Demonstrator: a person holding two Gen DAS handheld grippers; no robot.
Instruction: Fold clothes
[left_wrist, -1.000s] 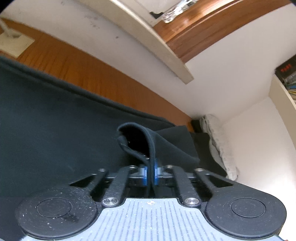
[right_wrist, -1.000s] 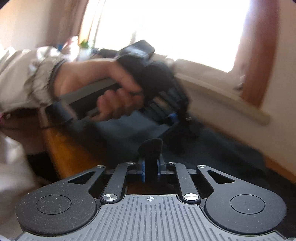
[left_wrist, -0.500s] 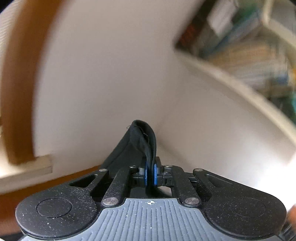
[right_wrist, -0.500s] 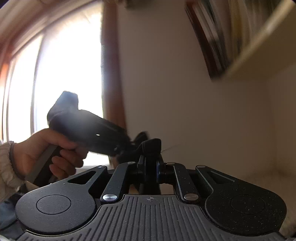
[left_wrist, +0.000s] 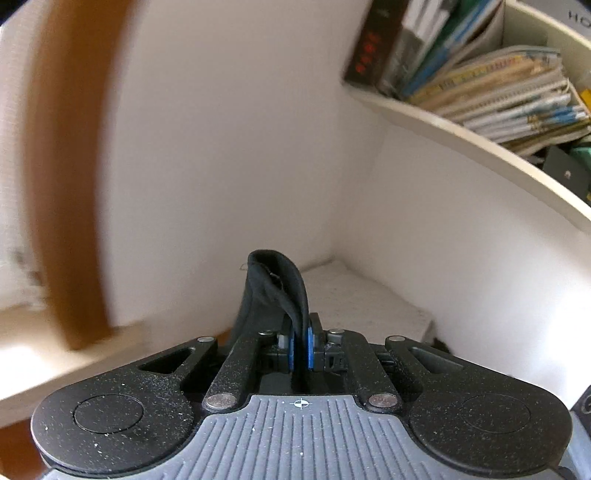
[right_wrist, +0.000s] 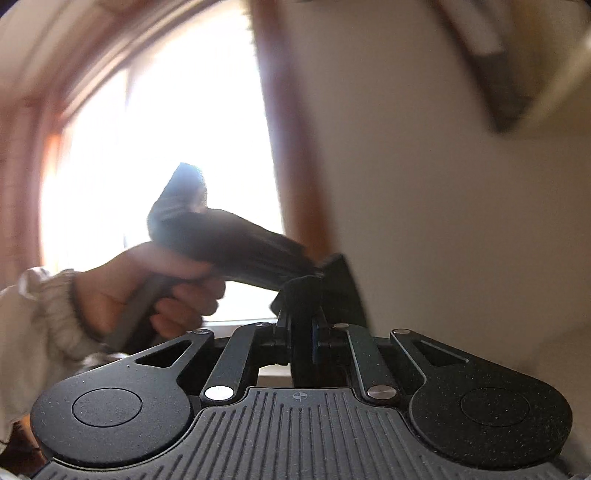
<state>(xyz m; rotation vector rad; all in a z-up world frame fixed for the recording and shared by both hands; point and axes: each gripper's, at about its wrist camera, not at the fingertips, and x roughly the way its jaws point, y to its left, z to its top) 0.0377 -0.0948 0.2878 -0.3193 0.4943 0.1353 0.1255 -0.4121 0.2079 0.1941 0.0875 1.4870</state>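
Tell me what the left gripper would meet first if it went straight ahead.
Probably the white wall corner. The left gripper, shut on a fold of black fabric, points toward it; nothing else shows in between, though depth is unclear.

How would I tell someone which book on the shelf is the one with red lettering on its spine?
Look at the white shelf curving along the wall, upper right in the left wrist view, packed with books. Go to its left end, nearest the bare wall. The dark book standing there is the outermost, the only one with red lettering on a near-black spine; its neighbours are pale or green.
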